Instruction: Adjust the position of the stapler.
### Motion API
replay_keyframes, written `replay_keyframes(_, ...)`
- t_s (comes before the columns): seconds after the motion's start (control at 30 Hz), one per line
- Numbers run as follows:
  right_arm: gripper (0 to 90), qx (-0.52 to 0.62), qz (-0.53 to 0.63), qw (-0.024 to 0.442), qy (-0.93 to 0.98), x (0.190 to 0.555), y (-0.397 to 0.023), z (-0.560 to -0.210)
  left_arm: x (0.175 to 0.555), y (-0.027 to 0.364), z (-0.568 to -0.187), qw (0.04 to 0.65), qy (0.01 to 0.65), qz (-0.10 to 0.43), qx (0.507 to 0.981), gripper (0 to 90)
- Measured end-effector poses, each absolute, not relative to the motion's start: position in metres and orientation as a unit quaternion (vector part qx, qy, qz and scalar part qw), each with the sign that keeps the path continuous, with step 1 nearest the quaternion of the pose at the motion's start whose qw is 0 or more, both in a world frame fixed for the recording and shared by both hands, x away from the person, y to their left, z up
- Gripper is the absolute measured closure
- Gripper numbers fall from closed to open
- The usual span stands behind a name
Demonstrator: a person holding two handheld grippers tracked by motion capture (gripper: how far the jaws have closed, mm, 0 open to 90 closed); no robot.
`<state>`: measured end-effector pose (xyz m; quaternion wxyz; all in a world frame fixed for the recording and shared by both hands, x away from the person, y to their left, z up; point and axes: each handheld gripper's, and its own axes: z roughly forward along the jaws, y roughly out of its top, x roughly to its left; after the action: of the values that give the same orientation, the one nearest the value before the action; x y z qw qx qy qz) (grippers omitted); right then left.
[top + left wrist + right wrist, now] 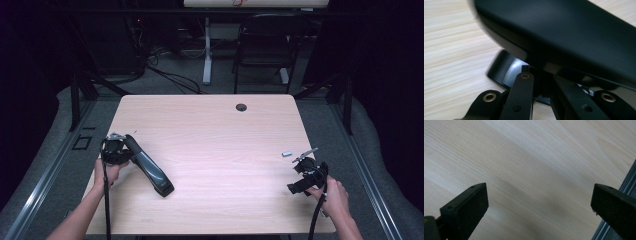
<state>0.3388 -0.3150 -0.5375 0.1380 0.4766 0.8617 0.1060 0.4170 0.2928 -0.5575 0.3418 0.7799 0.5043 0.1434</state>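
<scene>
A long black stapler (150,167) lies aslant on the left part of the wooden table (215,140), its far end raised. My left gripper (128,150) sits at that raised end, held by a hand at the table's left edge. In the left gripper view the stapler's dark upper arm (564,37) looms overhead and its glossy base (506,71) rests on the wood. The left gripper (540,78) is shut on a thin part of the stapler's rear. My right gripper (303,180) hovers low near the table's right front, and its jaws (539,202) stand wide open over bare wood.
A small silver piece (286,154) lies on the table just beyond the right gripper. A round cable hole (241,107) sits near the far edge. A black chair (265,45) and cables stand behind the table. The table's edge and a metal rail (624,187) run close to the right gripper.
</scene>
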Motion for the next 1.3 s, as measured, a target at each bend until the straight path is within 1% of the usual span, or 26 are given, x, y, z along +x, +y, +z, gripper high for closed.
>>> replay_keyframes(0.2, 0.8, 0.477, 0.104, 0.138, 0.862, 0.339, -0.315, -0.539, 0.417, 0.278, -0.558, 0.339, 0.492, 0.132, 0.791, 90.0)
replay_keyframes(0.5, 1.0, 0.476, 0.104, 0.139, 0.862, 0.339, -0.313, -0.539, 0.417, 0.266, -0.561, 0.345, 0.494, 0.107, 0.791, 90.0)
replay_keyframes(0.57, 1.0, 0.481, 0.110, 0.145, 0.858, 0.339, -0.312, -0.540, 0.418, 0.262, -0.560, 0.341, 0.491, 0.112, 0.793, 90.0)
replay_keyframes(0.63, 1.0, 0.474, 0.102, 0.139, 0.863, 0.340, -0.312, -0.539, 0.419, 0.259, -0.560, 0.344, 0.490, 0.115, 0.792, 90.0)
replay_keyframes(0.9, 1.0, 0.472, 0.096, 0.140, 0.865, 0.340, -0.312, -0.538, 0.423, 0.249, -0.558, 0.340, 0.483, 0.107, 0.800, 90.0)
replay_keyframes(1.3, 1.1, 0.471, 0.095, 0.144, 0.865, 0.340, -0.311, -0.539, 0.426, 0.229, -0.553, 0.355, 0.468, 0.096, 0.804, 90.0)
